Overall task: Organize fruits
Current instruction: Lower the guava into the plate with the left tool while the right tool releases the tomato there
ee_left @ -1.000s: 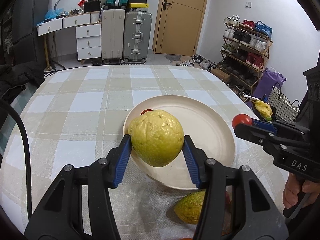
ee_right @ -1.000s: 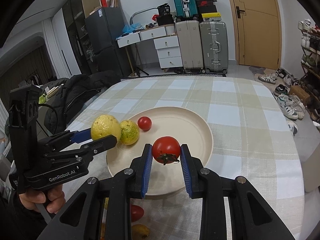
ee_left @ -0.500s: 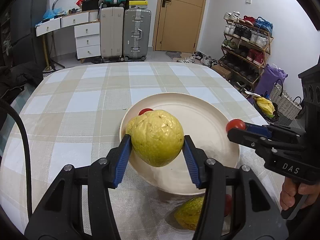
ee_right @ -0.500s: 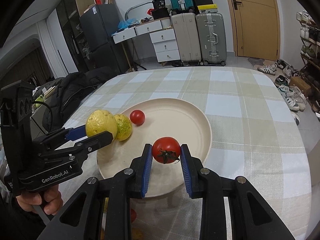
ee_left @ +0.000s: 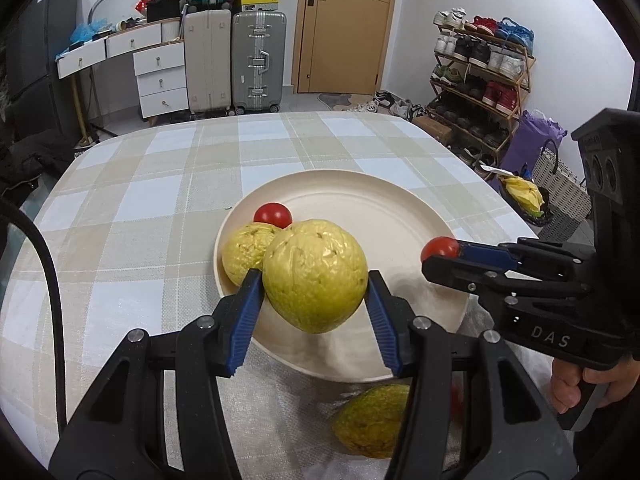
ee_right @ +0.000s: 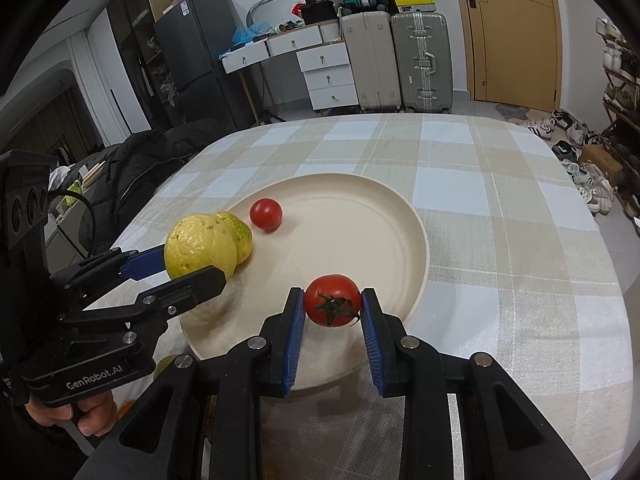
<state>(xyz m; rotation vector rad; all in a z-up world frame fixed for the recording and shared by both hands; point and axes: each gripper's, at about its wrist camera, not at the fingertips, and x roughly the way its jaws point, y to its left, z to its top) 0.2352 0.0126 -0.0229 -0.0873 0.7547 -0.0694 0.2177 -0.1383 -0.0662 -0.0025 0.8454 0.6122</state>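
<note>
The plate [ee_left: 400,216] holds one guava [ee_left: 244,252] and one tomato [ee_left: 273,214]. The left gripper [ee_left: 316,300] clamps a second guava [ee_left: 316,274] over its left edge; the right gripper [ee_right: 332,320] clamps a second tomato [ee_right: 333,299] over its near rim. Another guava [ee_left: 372,420] lies near on the table [ee_left: 120,200], unplaced.

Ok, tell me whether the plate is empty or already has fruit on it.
Not empty. The plate holds a small tomato and a yellow-green guava near its left rim.
</note>
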